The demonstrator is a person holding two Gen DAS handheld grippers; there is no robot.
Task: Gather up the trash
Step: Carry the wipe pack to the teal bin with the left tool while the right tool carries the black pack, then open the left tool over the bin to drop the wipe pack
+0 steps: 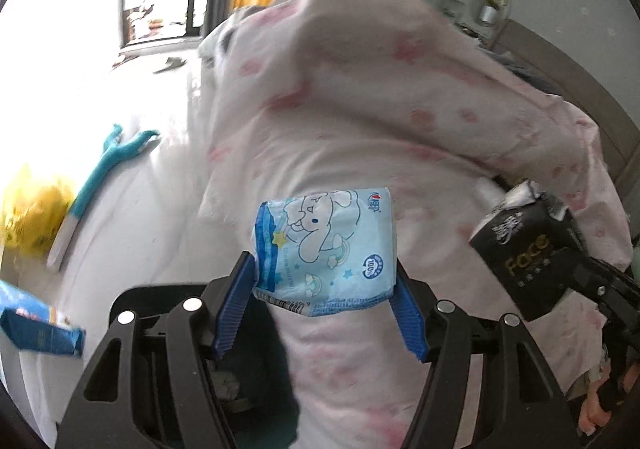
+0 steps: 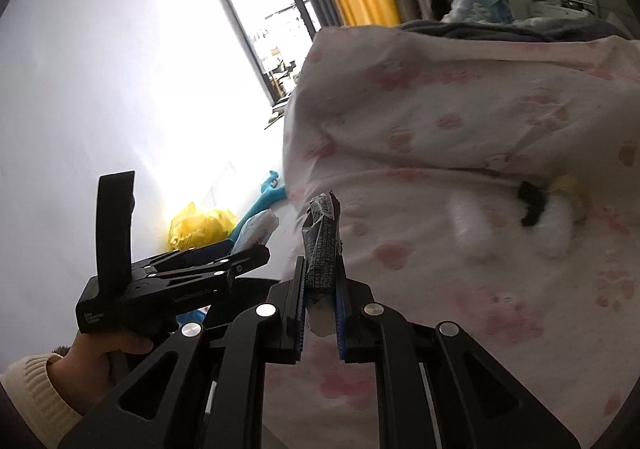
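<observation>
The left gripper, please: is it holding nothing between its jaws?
No, the left gripper has a light blue tissue pack clamped between its jaws.

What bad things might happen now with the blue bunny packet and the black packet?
1. The left gripper pinches the blue packet only by its side edges, so it might slip out onto the pink blanket.
2. The black packet sticks far out of the right gripper, so it might snag on the blanket's folds.
</observation>
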